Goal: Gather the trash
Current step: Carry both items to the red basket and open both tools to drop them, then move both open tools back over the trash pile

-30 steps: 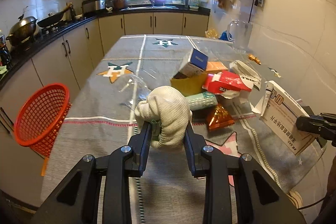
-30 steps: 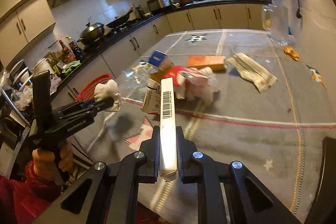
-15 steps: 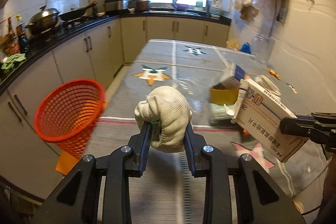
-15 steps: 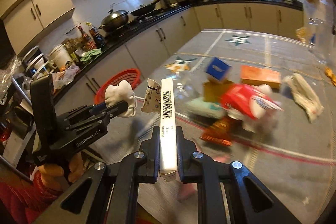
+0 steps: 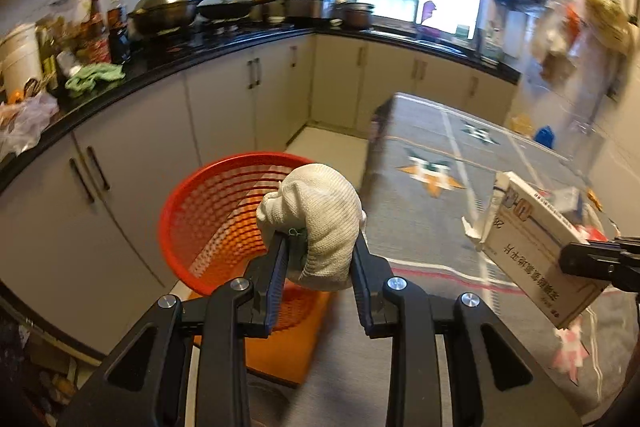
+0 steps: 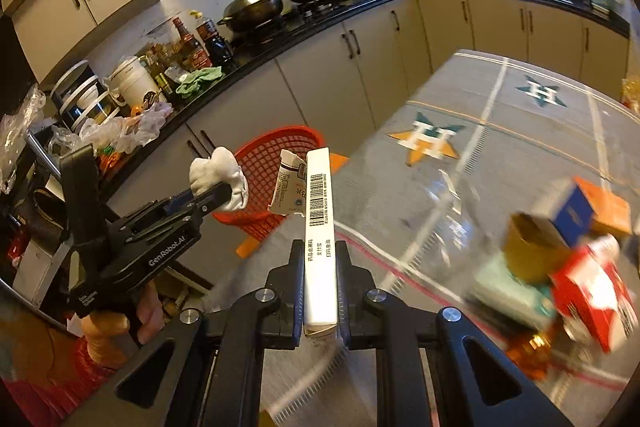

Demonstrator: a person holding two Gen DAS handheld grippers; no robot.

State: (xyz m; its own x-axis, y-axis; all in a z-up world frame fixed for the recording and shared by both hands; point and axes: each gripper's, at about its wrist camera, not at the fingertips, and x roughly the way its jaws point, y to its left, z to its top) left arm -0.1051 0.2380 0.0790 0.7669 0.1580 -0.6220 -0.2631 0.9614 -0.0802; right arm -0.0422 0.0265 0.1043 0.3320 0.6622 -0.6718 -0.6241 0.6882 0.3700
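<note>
My left gripper (image 5: pixel 320 247) is shut on a balled-up white knit cloth (image 5: pixel 316 219), held in front of the red mesh basket (image 5: pixel 216 211) that stands on the floor by the table's left edge. My right gripper (image 6: pixel 320 267) is shut on a flat white medicine box (image 6: pixel 319 227) with a barcode on its edge and an open flap. In the right wrist view the left gripper (image 6: pixel 216 193) carries the cloth (image 6: pixel 220 175) beside the basket (image 6: pixel 272 167). The box (image 5: pixel 536 251) shows at the right of the left wrist view.
More trash lies on the grey star-patterned table (image 6: pixel 500 155): a red packet (image 6: pixel 592 287), a blue and orange box (image 6: pixel 584 211), a yellow tube (image 6: pixel 532 247), a clear plastic bottle (image 6: pixel 452 211). Cabinets (image 5: pixel 224 107) and a cluttered black counter (image 6: pixel 280 31) run along the left. A hand (image 6: pixel 120 327) holds the left gripper.
Both grippers have swung left from the trash pile toward the table's left edge, each keeping its load. The red basket now sits straight ahead of the left gripper.
</note>
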